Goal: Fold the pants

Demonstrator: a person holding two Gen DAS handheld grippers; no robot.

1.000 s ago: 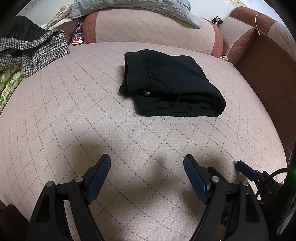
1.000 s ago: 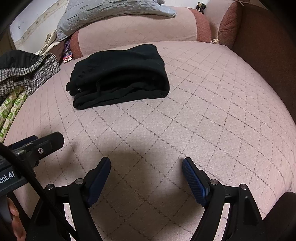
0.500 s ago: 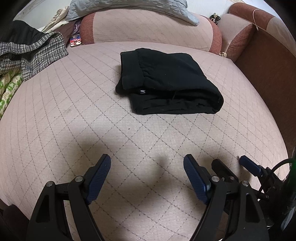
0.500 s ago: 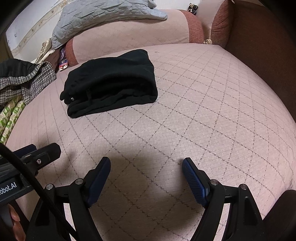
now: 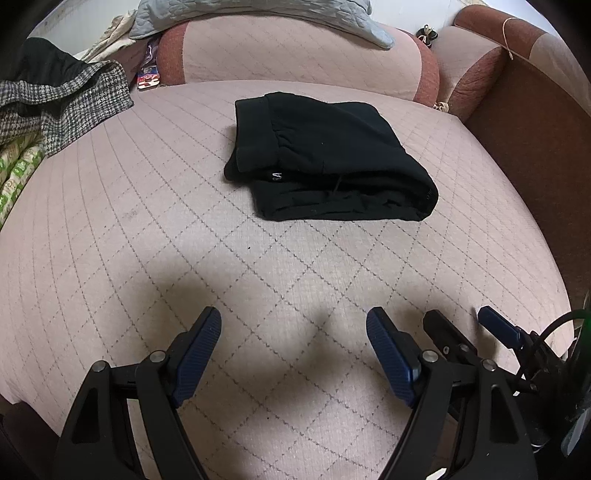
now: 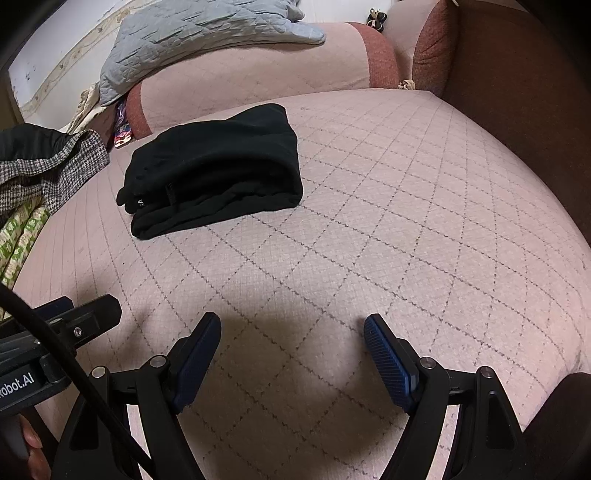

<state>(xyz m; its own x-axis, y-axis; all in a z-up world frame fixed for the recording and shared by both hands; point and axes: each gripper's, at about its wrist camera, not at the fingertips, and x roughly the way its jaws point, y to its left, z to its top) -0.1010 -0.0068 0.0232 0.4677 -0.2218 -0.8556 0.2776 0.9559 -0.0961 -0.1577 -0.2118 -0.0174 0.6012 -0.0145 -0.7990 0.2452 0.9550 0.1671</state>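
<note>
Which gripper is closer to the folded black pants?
Roughly equal. The left gripper sits in front of the black pants, slightly to their left; the right gripper is off to their right. Both hover apart from them, jaws open.

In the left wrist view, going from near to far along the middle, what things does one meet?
Left gripper, jaws open → bare quilted pink cover → folded black pants → pink bolster cushion → grey quilted blanket.

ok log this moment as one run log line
pants: folded, lying on sofa seat | left gripper: open, empty, short of pants | right gripper: open, empty | step: fold looks done
</note>
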